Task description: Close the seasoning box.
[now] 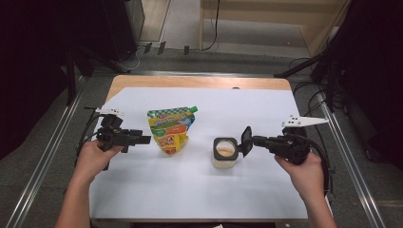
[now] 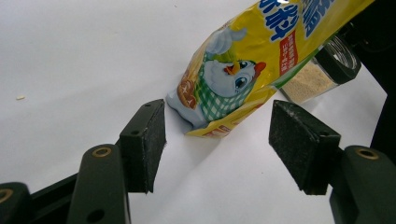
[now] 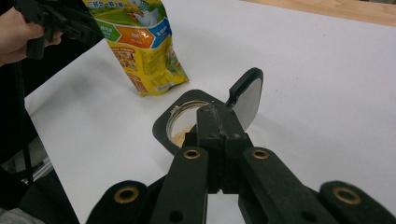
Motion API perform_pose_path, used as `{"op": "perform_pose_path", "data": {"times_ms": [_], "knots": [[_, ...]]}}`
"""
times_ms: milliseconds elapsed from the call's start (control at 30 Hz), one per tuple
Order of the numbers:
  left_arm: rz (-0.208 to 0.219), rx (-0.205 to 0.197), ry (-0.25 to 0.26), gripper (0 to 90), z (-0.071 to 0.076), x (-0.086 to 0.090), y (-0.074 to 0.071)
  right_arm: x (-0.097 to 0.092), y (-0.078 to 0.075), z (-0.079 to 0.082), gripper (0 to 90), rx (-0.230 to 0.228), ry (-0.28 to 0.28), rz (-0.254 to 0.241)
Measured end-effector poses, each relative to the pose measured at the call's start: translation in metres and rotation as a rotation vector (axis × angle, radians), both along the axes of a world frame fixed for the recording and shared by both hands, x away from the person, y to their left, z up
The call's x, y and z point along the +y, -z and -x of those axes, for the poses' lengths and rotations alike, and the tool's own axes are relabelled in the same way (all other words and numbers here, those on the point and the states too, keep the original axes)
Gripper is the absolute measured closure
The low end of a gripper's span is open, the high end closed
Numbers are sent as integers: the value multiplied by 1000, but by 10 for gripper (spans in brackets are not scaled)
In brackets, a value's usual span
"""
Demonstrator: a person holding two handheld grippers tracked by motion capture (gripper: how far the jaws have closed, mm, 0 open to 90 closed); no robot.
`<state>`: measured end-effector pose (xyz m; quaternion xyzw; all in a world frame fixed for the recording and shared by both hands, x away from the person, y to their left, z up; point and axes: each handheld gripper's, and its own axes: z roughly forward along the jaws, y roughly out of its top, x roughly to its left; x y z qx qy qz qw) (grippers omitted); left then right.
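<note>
A yellow spouted pouch [image 1: 171, 130] with a cartoon chicken lies on the white sheet [image 1: 204, 190], left of centre. My left gripper [image 1: 140, 139] stands open just left of it. In the left gripper view the pouch's corner [image 2: 219, 88] lies a little beyond the gap between the pads [image 2: 145, 140]. Right of centre stands a small jar [image 1: 225, 152] of pale powder, its black flip lid [image 1: 246, 140] raised. My right gripper [image 1: 254, 140] is shut, with its tips [image 3: 215, 114] at the base of the raised lid [image 3: 246, 95], above the jar's black rim [image 3: 161, 128].
The pouch [image 3: 140, 42] and the left hand [image 3: 16, 32] lie beyond the jar in the right gripper view. The jar [image 2: 322, 70] peeks from behind the pouch in the left gripper view. The table's wooden edge [image 1: 190, 81] borders the sheet at the back.
</note>
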<state>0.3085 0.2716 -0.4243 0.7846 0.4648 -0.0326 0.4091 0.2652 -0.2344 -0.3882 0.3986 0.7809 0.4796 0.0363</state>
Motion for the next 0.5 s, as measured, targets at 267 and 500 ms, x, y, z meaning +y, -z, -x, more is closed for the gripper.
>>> {"op": "perform_pose_path", "data": {"times_ms": [267, 500], "knots": [[2, 2, 0, 374, 0, 0, 0, 1, 3, 0, 900, 5, 6, 1], [0, 4, 2, 373, 0, 0, 1, 6, 5, -1, 900, 6, -2, 7]]}}
